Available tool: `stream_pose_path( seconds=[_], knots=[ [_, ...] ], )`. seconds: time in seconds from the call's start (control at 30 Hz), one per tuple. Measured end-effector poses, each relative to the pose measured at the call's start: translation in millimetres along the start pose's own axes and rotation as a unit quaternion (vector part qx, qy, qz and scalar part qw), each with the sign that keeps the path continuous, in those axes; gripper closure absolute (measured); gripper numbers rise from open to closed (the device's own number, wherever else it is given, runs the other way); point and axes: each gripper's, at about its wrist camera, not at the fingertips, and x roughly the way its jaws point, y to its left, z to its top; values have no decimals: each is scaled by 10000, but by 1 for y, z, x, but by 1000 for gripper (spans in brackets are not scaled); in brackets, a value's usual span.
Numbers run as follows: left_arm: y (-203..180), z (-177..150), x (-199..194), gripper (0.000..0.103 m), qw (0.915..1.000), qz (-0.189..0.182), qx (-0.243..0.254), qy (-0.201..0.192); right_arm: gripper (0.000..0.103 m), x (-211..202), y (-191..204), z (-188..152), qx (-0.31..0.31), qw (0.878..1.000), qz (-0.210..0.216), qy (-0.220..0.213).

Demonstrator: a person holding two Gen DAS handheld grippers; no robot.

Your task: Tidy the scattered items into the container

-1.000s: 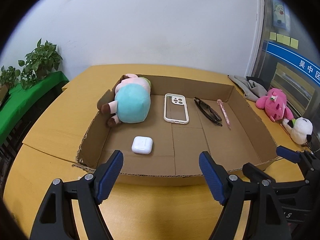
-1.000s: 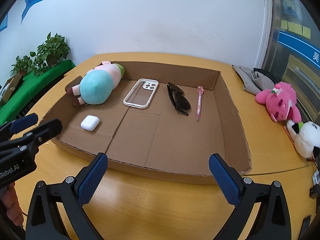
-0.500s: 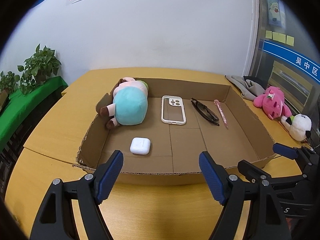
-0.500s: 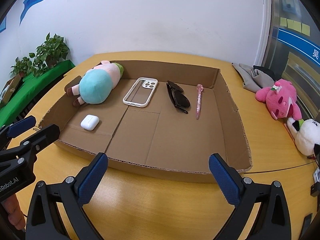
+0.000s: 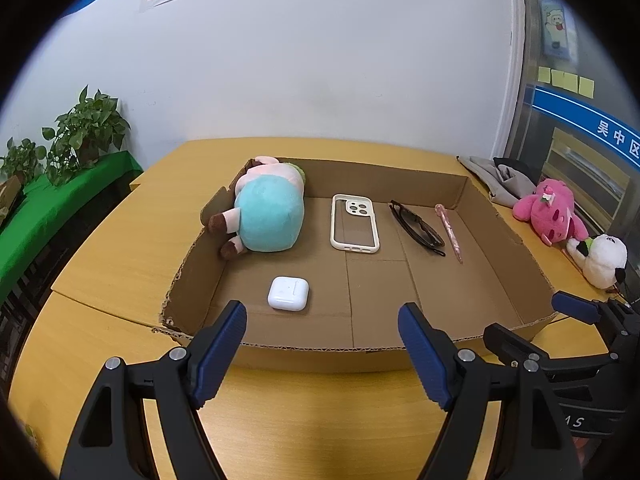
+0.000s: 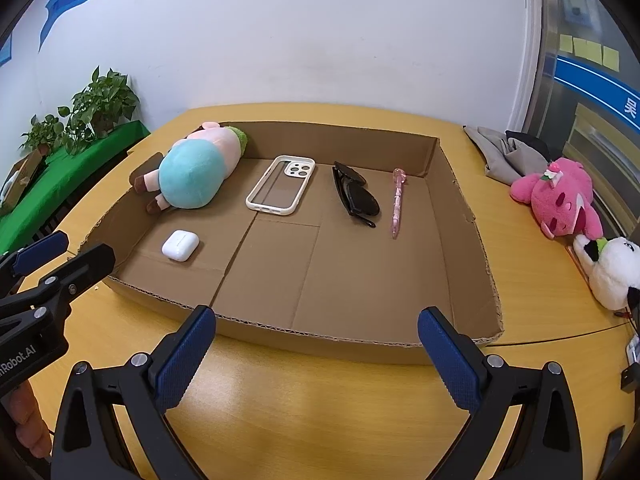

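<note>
Both cameras sit slightly higher than a second ago; no item has shifted. Left gripper point(image 5: 322, 354) and right gripper point(image 6: 316, 358) hover over the table point(image 6: 280, 404) before the box point(image 6: 360, 280), jaws spread, empty. Inside lie plush point(image 5: 268, 216), phone case point(image 5: 354, 222), sunglasses point(image 5: 418, 228), pen point(image 5: 450, 228), earbud case point(image 5: 288, 293).

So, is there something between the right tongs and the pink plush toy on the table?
Nothing visible. The right tongs are open and empty at the box's near wall; the pink plush toy lies outside the cardboard box, right of it, with bare table between.
</note>
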Motion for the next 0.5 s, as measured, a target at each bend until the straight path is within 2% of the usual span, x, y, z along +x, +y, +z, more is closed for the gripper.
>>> stream_pose_path(
  seconds=[0.5],
  knots=[
    [1, 0, 5, 25, 9999, -87, 2, 150, 1, -1, 3, -1, -18, 10000, -36, -10]
  ],
)
